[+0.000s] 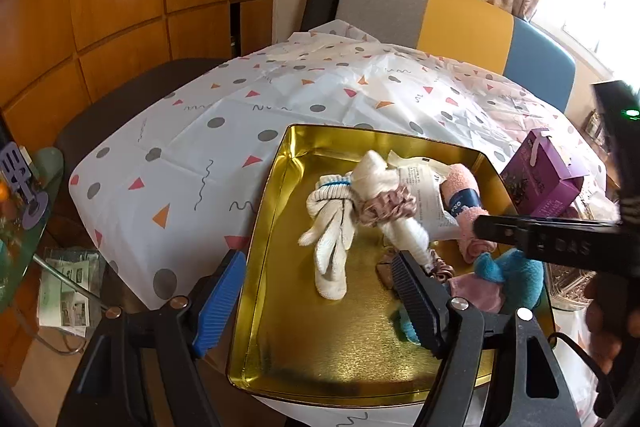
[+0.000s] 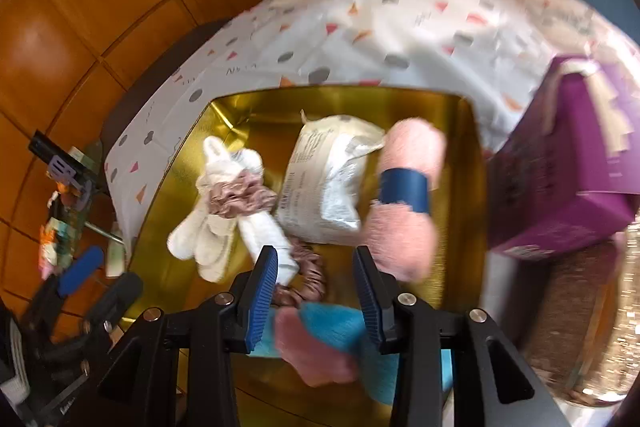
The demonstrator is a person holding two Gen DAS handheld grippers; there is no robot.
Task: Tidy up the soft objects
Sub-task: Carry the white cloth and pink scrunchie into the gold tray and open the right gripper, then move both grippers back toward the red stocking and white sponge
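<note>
**Sorting soft things in the gold tin**

Blue-and-pink fluffy socks (image 2: 320,343) sit between the right gripper's (image 2: 316,291) spread jaws, near edge of the tin (image 1: 264,307). Left gripper (image 1: 316,301) also spread, straddling the tin's left wall, holding nothing. White gloves (image 1: 330,235) lie mid-tin. Judged step: placing; next move likely needs closing squarely on the socks
</note>
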